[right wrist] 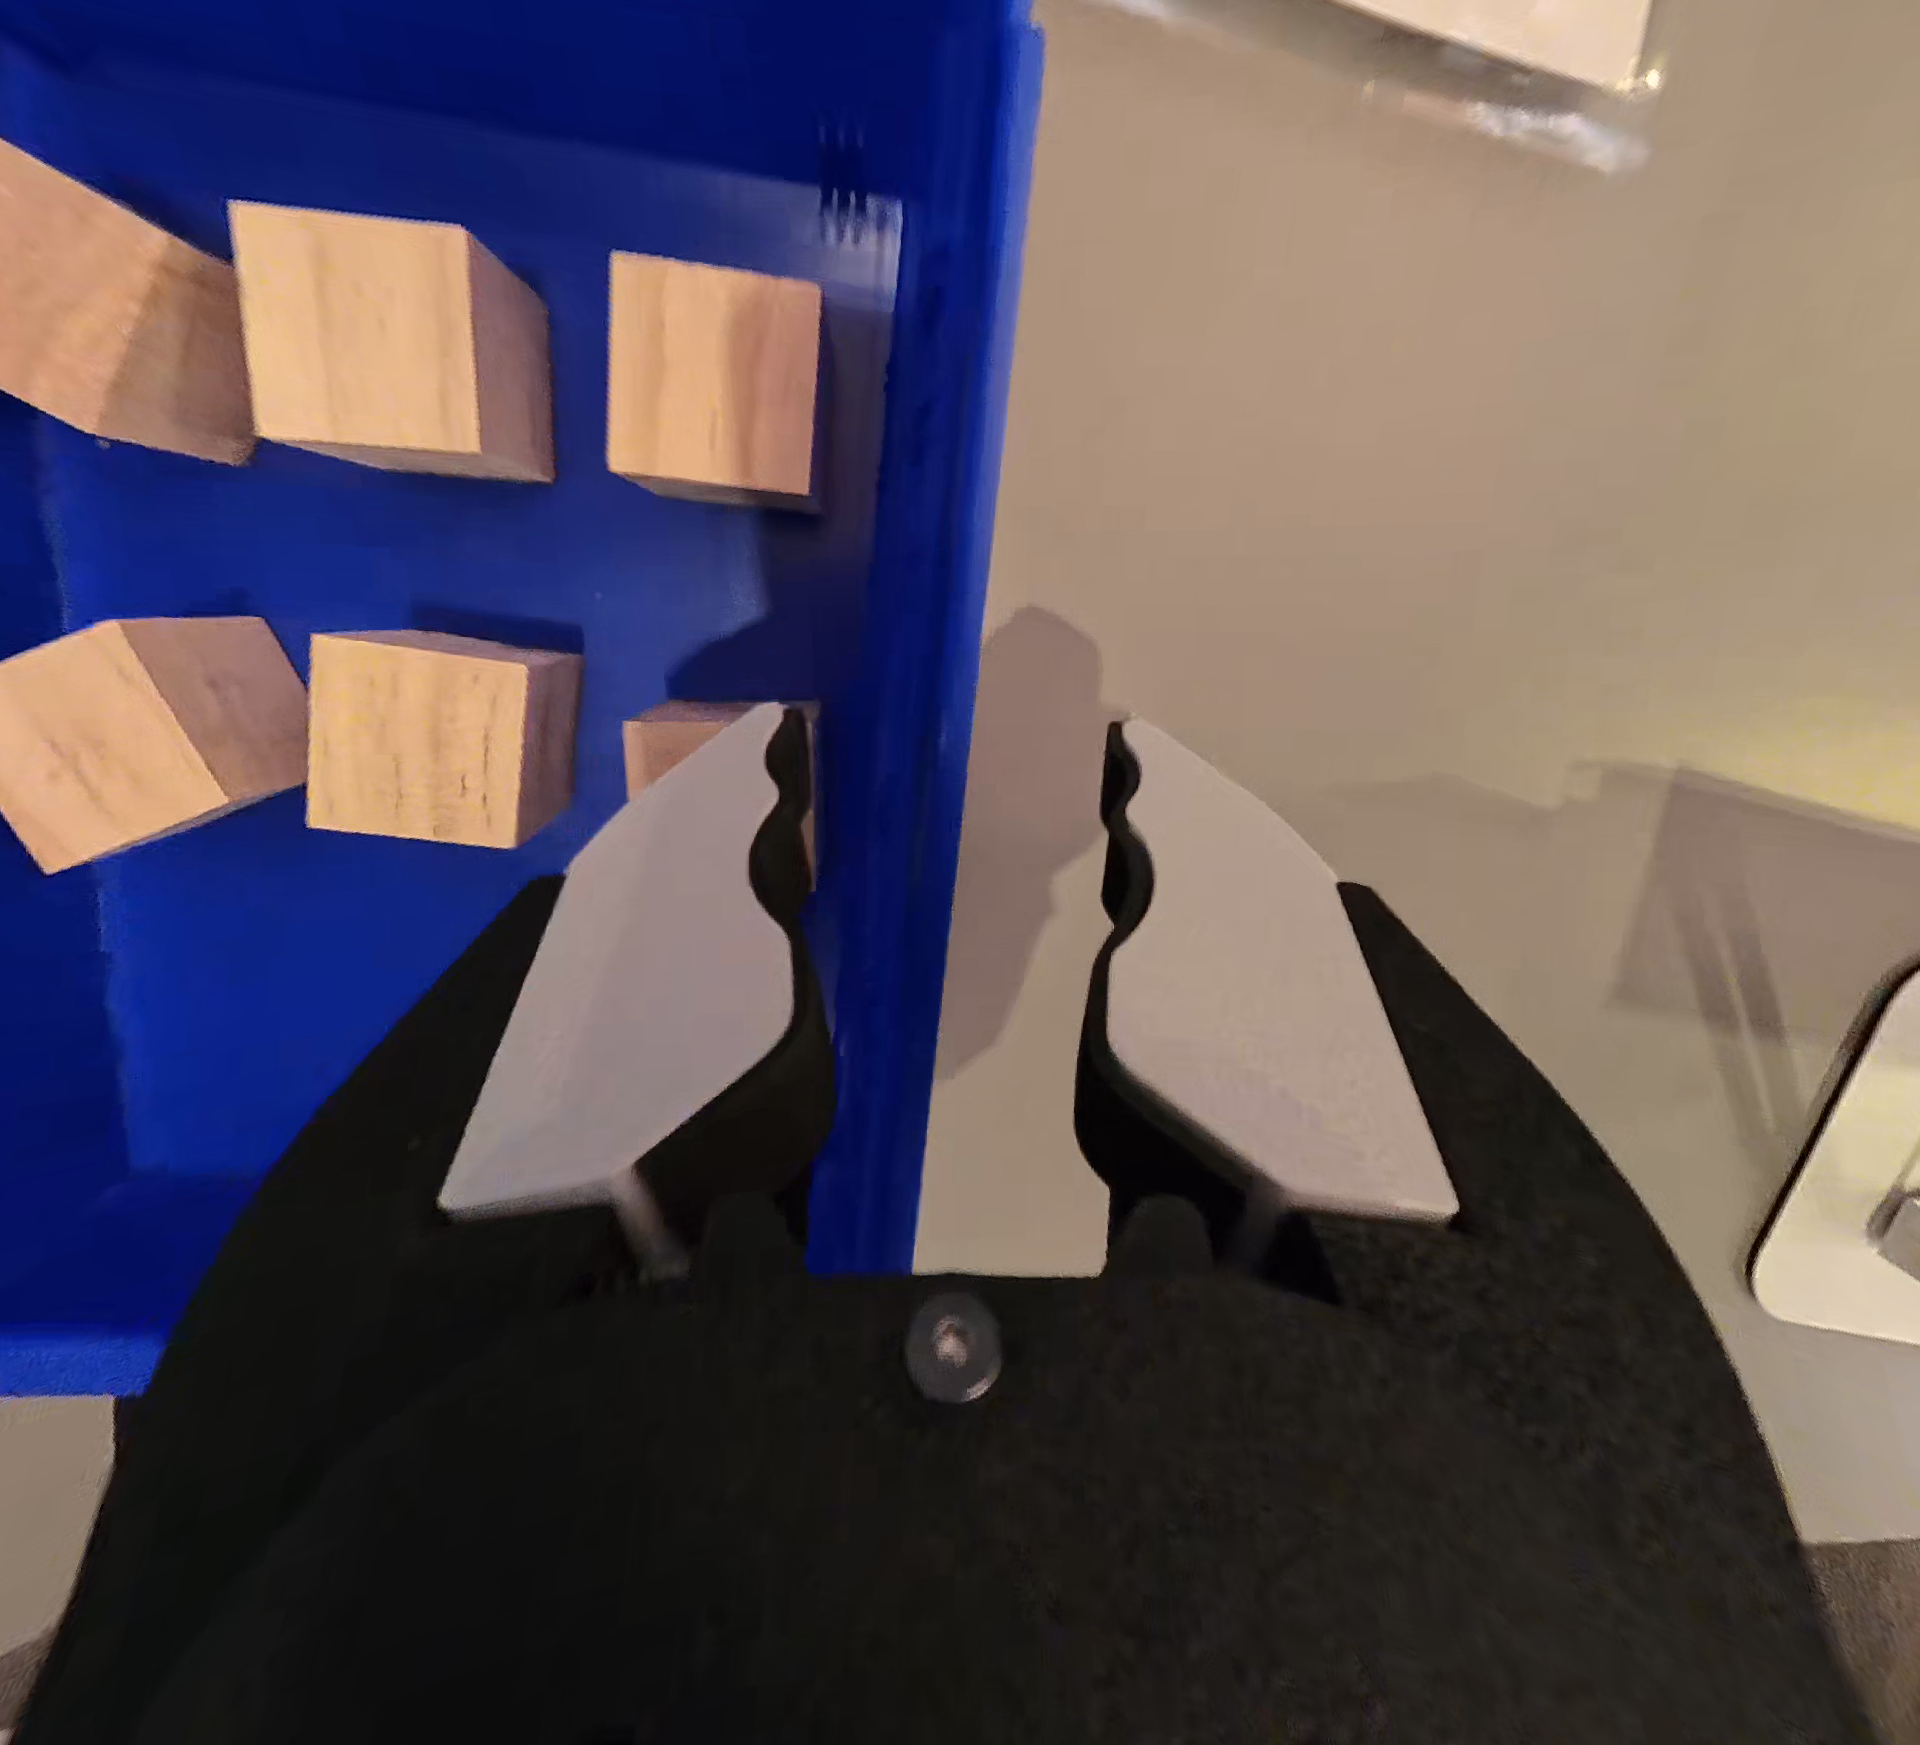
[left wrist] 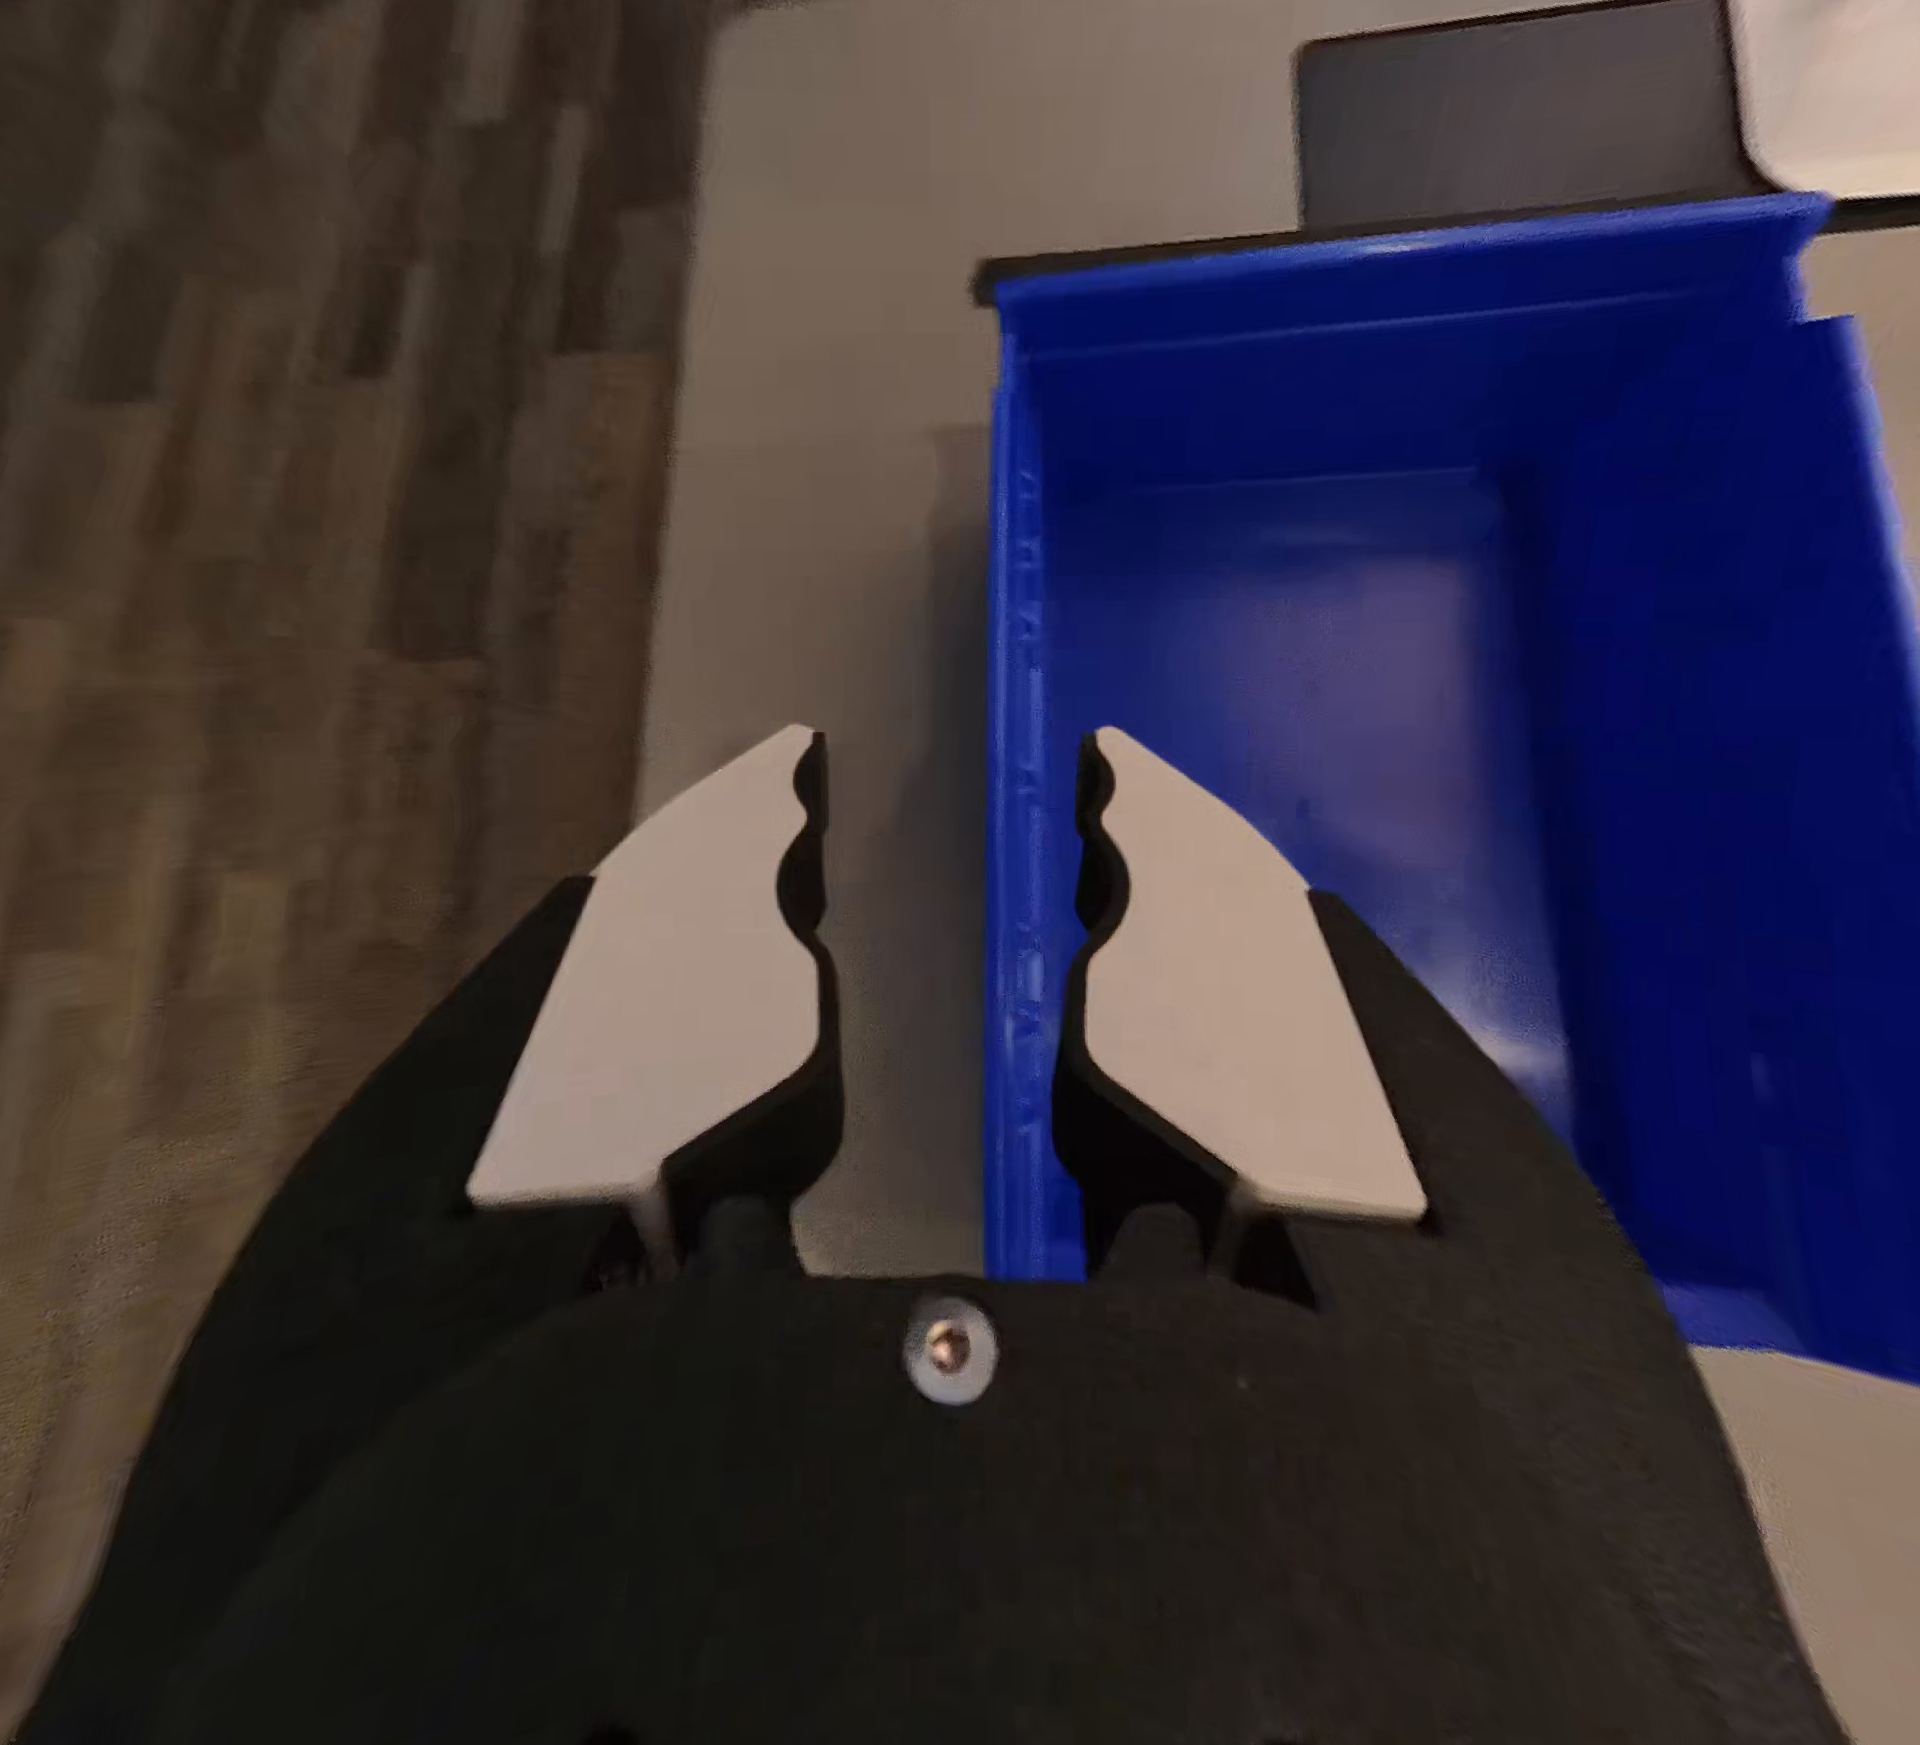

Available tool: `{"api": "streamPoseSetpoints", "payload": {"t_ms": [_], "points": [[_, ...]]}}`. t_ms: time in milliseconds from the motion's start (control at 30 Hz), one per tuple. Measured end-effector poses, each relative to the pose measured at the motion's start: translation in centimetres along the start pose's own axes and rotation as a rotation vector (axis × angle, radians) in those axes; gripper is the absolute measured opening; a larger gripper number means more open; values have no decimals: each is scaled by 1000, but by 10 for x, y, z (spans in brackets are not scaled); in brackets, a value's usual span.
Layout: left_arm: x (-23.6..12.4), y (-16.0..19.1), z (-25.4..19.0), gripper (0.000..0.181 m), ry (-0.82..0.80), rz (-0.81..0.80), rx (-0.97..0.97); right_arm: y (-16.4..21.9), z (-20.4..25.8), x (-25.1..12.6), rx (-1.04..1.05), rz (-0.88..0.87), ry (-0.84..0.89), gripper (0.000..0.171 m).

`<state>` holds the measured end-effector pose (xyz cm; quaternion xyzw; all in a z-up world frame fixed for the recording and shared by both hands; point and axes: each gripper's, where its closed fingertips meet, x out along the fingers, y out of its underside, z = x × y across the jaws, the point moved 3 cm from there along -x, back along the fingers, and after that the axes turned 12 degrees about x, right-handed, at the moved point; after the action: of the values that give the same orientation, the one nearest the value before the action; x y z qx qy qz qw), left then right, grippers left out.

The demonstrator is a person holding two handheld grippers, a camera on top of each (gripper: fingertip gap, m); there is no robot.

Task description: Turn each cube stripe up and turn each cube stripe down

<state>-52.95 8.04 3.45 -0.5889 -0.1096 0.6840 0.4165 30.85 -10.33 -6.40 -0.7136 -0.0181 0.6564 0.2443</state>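
In the right wrist view, the right gripper (right wrist: 956, 729) hangs with its jaws spread and nothing between them, straddling the right wall of a blue bin (right wrist: 935, 469): one finger sits over the bin's inside, the other over the grey table (right wrist: 1403, 500). Just past the inner finger, a wooden cube (right wrist: 675, 745) is partly hidden; beyond it, five more cubes lie on the bin floor in two rows, among them one (right wrist: 436, 739) in the nearer row and one (right wrist: 712, 376) in the farther row. Every face that shows is plain wood. In the left wrist view, the left gripper (left wrist: 951, 734) is likewise spread and empty, poised above the left wall of a blue bin (left wrist: 1013, 760) whose visible floor is bare. Farther off lies a dark flat panel (left wrist: 1507, 116), and carpet (left wrist: 312, 345) beyond the table's edge.
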Motion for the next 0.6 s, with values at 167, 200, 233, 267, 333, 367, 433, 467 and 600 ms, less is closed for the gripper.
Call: {"api": "streamPoseSetpoints", "payload": {"t_ms": [167, 200, 233, 267, 333, 367, 433, 467, 600], "points": [[43, 47, -16, 43, 184, 321, -54, 4, -3, 14, 5, 28, -21, 42], [49, 52, -23, 33, 225, 367, -56, 5, -2, 16, 6, 36, -35, 40], [53, 54, -29, 30, 261, 390, -63, 5, -1, 17, 2, 42, -40, 36], [58, 55, -32, 29, 273, 403, -67, 5, -1, 19, -4, 46, -43, 32], [64, 56, -32, 27, 254, 436, -58, 5, 4, 20, -13, 57, -81, 20], [66, 58, -31, 24, 234, 455, -49, 5, 8, 20, -15, 69, -106, 11], [67, 60, -27, 8, 193, 479, -35, 5, 10, 20, -4, 92, -112, 8], [66, 60, -28, 8, 202, 480, -36, 5, 10, 20, 4, 96, -114, 7], [64, 57, -39, 4, 297, 453, -71, 5, 11, 20, 39, 108, -121, 7]]}}
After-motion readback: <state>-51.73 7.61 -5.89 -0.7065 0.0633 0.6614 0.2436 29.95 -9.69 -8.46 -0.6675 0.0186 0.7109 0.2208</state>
